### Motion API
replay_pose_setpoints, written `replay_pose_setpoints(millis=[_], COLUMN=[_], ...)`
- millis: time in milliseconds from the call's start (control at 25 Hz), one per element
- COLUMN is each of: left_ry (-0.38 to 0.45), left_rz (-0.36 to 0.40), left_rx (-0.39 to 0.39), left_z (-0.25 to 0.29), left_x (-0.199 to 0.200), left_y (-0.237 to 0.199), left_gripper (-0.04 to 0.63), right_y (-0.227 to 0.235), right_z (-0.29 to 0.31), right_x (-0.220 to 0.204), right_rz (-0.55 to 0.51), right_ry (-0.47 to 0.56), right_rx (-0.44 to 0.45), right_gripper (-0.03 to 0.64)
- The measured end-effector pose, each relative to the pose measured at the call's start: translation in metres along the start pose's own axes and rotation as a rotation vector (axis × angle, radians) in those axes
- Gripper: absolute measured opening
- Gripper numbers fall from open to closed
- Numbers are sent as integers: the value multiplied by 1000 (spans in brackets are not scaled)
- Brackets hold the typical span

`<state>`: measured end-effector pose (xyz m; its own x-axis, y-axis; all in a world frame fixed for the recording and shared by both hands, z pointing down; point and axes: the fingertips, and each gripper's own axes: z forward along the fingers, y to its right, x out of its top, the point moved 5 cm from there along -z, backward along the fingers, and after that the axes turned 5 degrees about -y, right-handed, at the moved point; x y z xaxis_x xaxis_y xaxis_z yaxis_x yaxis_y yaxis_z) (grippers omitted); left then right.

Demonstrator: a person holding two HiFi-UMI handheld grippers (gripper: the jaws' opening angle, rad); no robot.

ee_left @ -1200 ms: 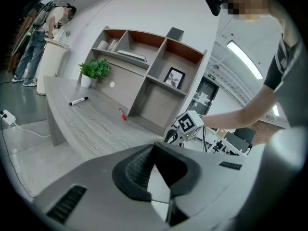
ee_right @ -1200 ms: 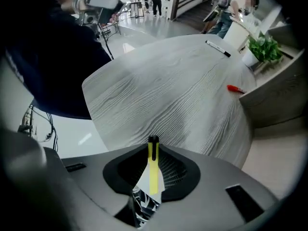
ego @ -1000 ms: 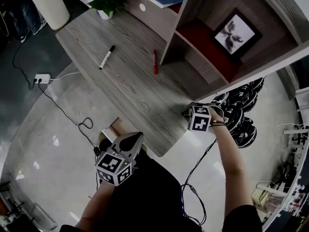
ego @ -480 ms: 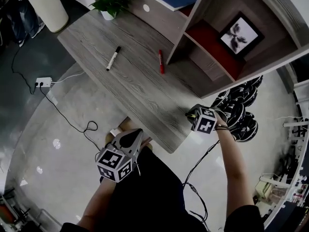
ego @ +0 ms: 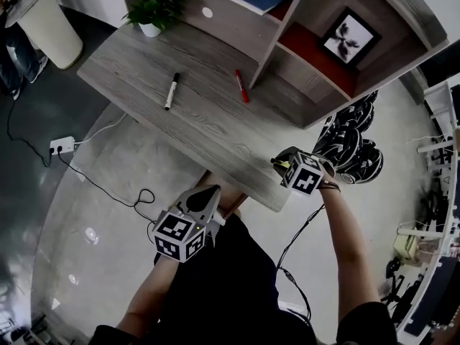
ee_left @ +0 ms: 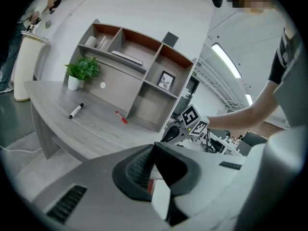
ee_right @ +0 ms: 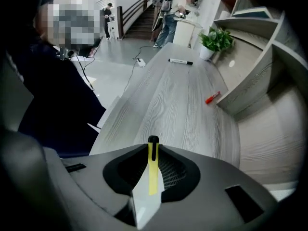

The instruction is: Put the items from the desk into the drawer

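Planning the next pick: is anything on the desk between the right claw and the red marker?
Nothing visible does: bare desk runs from the right claw to the red marker beside the shelf unit. But that claw is already shut on a thin yellow item.

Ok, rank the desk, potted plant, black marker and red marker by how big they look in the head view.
1. desk, largest by far.
2. potted plant.
3. black marker and red marker: about alike in length, so unranked.

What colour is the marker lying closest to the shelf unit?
Red; the marker shows best in the head view.
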<state>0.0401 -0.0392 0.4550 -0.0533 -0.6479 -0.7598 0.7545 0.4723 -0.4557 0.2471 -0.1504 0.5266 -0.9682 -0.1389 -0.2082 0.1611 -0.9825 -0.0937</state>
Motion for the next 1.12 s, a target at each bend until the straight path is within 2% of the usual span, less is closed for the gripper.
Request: replay_pose_setpoints(millis=[320, 440, 720, 1120], left_ry=[-47, -57, -89, -118], left_rz=[24, 49, 100, 89], left_rx=[-86, -117, -163, -137], left_z=[-23, -30, -40, -61], left_x=[-7, -7, -11, -23], left_y=[-32, -41, -56, -81], left_gripper=[23, 23, 23, 23], right_y=[-25, -41, -82, -126], right_z=[-14, -20, -14, 36], right_x=[30, 42, 74, 119], right_rz=[324, 415, 509, 601], right_ry=[123, 164, 238, 279], right_rx=[-103, -121, -106, -34], right_gripper=[78, 78, 78, 78])
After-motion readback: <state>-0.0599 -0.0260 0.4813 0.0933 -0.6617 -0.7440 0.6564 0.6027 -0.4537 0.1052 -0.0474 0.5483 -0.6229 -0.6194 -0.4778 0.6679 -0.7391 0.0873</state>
